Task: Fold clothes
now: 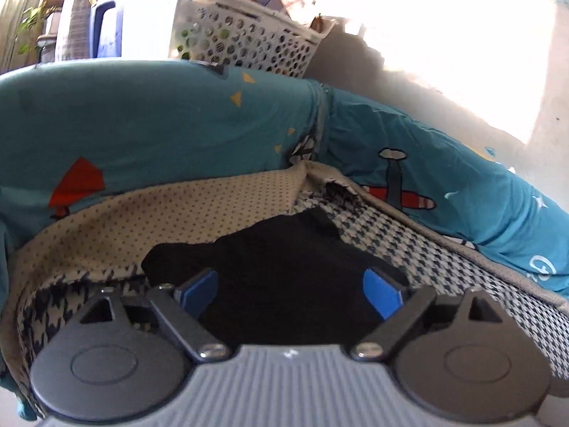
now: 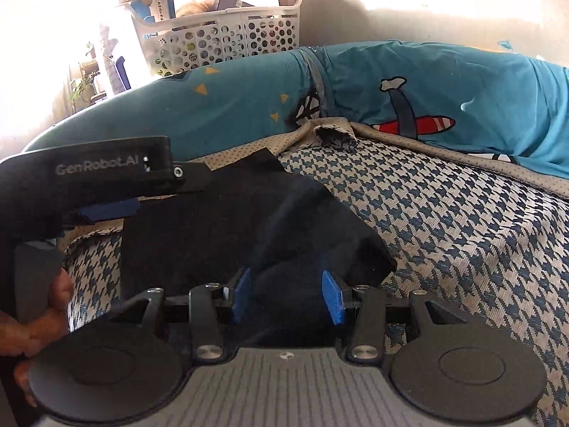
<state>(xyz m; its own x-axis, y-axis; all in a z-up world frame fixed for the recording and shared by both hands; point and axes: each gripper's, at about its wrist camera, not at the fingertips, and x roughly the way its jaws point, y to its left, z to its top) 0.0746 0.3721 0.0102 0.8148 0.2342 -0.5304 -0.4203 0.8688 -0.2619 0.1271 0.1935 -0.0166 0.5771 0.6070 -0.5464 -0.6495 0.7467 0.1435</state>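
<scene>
Houndstooth woven mat (image 2: 444, 220) | dark garment (image 2: 249, 220) folded | left tongs (image 1: 291, 290) spread | right tongs (image 2: 287, 293) half-open, unclamped

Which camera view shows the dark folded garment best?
The right wrist view: the dark folded garment shows most of its outline on the houndstooth cover. In the left wrist view the garment is partly hidden behind the left gripper.

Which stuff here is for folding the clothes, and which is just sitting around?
For the job:
- black garment
- houndstooth mat it lies on
- left tool, jaws wide apart
- right tool, open over the garment

Just lying about:
- white laundry basket
- teal airplane-print bedding
- potted plant
</scene>
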